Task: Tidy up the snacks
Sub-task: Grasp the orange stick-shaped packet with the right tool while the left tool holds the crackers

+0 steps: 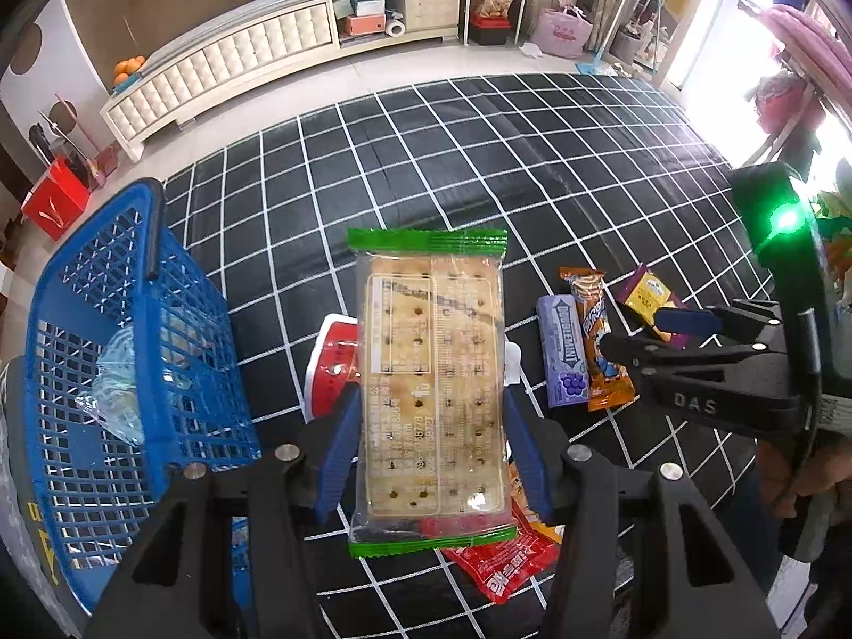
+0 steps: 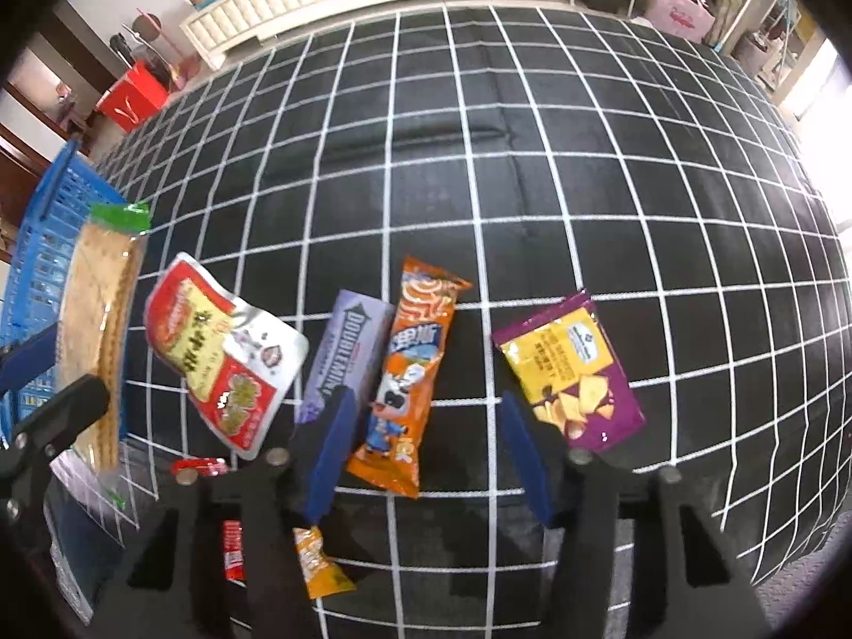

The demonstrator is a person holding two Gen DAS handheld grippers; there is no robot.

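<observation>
The cracker pack (image 1: 431, 388), flat, clear-wrapped with crimped green ends, runs lengthwise from 6 to 12 o'clock, clamped in the left gripper (image 1: 426, 447) above the gridded black worktop (image 1: 479, 160). A blue mesh basket (image 1: 133, 351) sits at 9 o'clock. The right gripper (image 2: 420, 447) hangs unclenched over the glossy orange wrapper (image 2: 410, 373).
</observation>
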